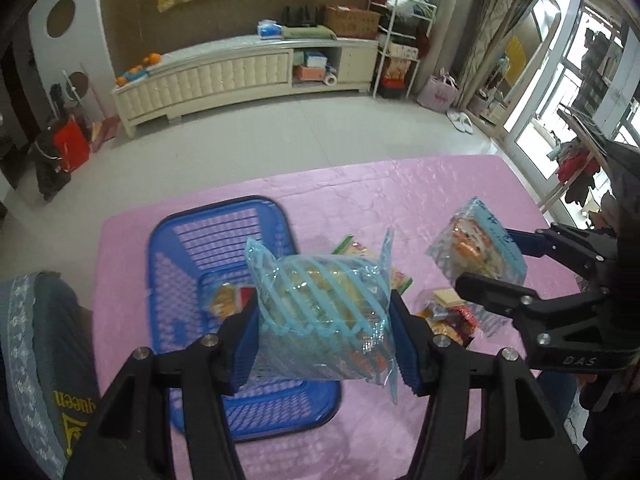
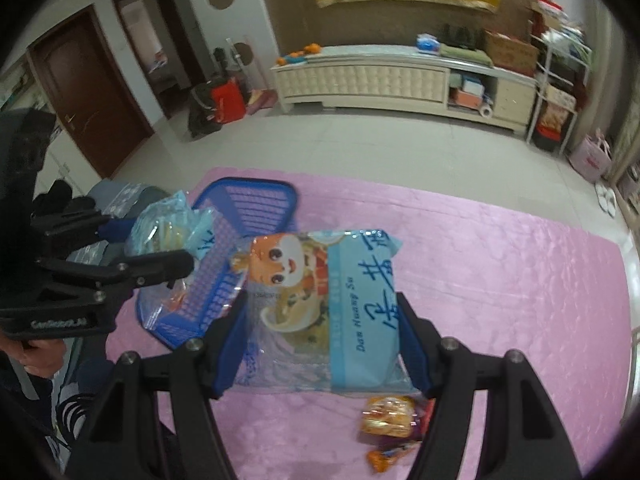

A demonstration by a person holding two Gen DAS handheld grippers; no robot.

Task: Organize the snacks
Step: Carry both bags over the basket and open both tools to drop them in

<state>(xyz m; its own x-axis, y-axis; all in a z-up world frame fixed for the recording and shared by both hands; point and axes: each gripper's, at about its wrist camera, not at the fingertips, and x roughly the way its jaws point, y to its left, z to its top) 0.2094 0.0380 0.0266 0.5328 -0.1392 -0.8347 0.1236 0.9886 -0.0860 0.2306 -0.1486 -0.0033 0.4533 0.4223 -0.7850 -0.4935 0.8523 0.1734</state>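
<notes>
L tool (image 1: 324, 344) grips striped pkt (image 1: 320, 316) over basket (image 1: 168, 264) | R tool (image 2: 324, 344) grips blue pkt (image 2: 340, 312) | loose snacks (image 1: 444, 316) below

Left gripper (image 1: 324, 316) clamps striped bag (image 1: 320, 312) above blue basket (image 1: 192, 248) — right gripper (image 1: 486, 258) holds second bag (image 1: 476, 240) over pink cloth (image 1: 400, 192).

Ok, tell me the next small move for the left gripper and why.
Probably lower the left gripper a little toward the blue basket and release. It is shut on the striped blue snack bag, which hangs over the basket's right edge, and one packet already lies inside. The right gripper holds the cartoon snack bag above the pink tablecloth, so it can follow.
</notes>
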